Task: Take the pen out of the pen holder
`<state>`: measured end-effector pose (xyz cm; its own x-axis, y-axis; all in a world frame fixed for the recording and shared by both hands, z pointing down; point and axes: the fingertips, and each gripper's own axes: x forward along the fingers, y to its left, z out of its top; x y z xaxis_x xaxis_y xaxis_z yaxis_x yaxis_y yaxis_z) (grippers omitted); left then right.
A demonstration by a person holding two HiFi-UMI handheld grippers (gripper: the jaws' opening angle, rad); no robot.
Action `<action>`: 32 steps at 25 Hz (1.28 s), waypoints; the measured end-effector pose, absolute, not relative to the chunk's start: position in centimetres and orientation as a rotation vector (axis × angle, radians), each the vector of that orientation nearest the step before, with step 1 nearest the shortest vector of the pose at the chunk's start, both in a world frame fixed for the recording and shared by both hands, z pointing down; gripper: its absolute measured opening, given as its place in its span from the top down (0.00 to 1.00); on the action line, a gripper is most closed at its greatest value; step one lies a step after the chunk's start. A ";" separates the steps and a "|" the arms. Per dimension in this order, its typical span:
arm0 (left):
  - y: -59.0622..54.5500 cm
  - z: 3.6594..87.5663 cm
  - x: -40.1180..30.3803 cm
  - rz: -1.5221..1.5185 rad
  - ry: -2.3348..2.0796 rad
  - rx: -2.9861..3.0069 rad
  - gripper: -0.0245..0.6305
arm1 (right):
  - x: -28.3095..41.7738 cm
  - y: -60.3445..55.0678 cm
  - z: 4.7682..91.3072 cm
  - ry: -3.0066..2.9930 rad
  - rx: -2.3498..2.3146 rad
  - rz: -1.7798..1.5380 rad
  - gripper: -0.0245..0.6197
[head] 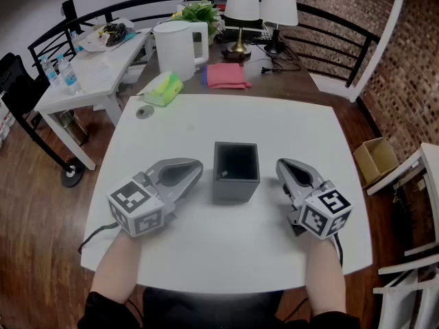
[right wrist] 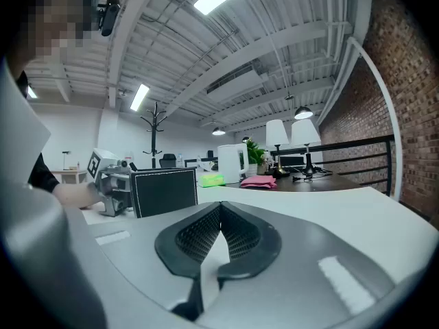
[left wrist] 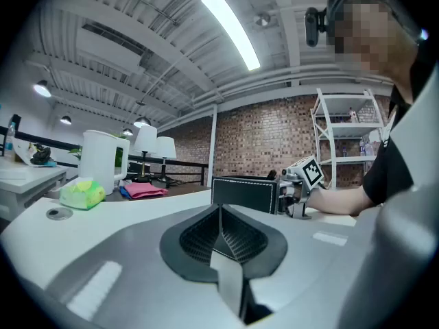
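Note:
A black square pen holder [head: 236,171] stands upright in the middle of the white table [head: 206,252]. Its inside looks dark from the head view, and no pen shows in any view. My left gripper [head: 195,170] rests on the table just left of the holder, jaws shut and empty. My right gripper [head: 282,164] sits just right of it, also shut with nothing between the pads. In the left gripper view the holder [left wrist: 243,194] lies ahead and slightly right of the closed jaws [left wrist: 221,208]. In the right gripper view the holder [right wrist: 164,192] is ahead to the left of the closed jaws [right wrist: 221,204].
At the table's far edge lie a green packet [head: 162,89] and a small round disc [head: 143,112]. Beyond, a dark desk carries a white kettle [head: 180,46], a pink cloth [head: 225,75] and two lamps [head: 241,5]. A white side table [head: 89,70] stands at the left.

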<state>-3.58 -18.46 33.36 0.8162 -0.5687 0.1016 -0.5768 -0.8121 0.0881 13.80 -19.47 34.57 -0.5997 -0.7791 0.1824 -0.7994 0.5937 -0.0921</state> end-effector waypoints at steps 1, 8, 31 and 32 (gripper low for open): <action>-18.3 33.0 -3.5 0.088 -0.896 2.881 0.96 | 13.9 -19.4 34.5 -2.690 1.340 0.249 0.94; -16.7 29.2 -3.9 -0.097 -0.767 2.866 0.96 | 14.2 -19.6 34.6 -2.683 1.347 0.250 0.94; -14.7 28.1 1.3 0.102 -0.668 2.982 0.83 | 13.9 -19.5 34.7 -2.689 1.322 0.251 0.94; -14.7 28.1 1.3 0.100 -0.670 2.980 0.83 | 14.0 -19.5 34.7 -2.689 1.321 0.251 0.94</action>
